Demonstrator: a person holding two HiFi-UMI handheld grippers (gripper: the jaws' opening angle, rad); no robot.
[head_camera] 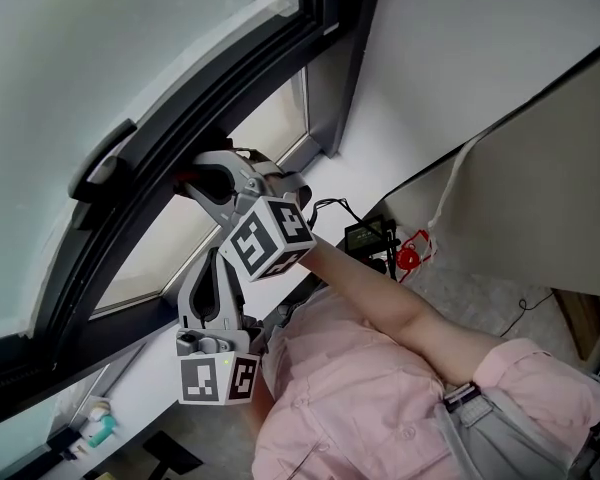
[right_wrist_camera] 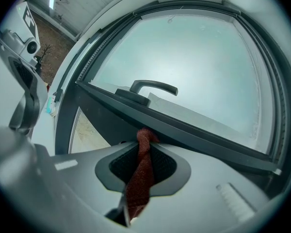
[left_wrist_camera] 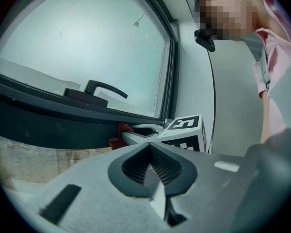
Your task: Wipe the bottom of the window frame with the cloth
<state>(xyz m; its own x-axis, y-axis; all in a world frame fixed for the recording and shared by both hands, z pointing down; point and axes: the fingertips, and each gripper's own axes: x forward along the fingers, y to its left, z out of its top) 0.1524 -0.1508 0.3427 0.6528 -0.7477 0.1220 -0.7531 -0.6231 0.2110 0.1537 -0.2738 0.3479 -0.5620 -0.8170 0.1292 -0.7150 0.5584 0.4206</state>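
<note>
A dark red cloth [right_wrist_camera: 140, 174] is clamped in my right gripper [right_wrist_camera: 144, 144], which is shut on it. The cloth's bunched top presses against the underside of the dark window frame [right_wrist_camera: 194, 132]. In the head view the right gripper [head_camera: 192, 178] reaches up to that frame bar [head_camera: 170, 183], and a bit of the cloth [head_camera: 183, 178] shows at its tip. My left gripper [left_wrist_camera: 148, 152] is shut with nothing in it and hangs below the right one [head_camera: 212, 268]. From there it sees the right gripper's marker cube [left_wrist_camera: 184, 130] and the cloth [left_wrist_camera: 120, 132] at the frame.
A black window handle [right_wrist_camera: 148, 88] sits on the sash above the cloth. A white sill [head_camera: 310, 138] runs below the window. Black cables and a small device [head_camera: 370, 236] lie beside a red item [head_camera: 408, 258] to the right. A small bottle [head_camera: 98, 423] stands at lower left.
</note>
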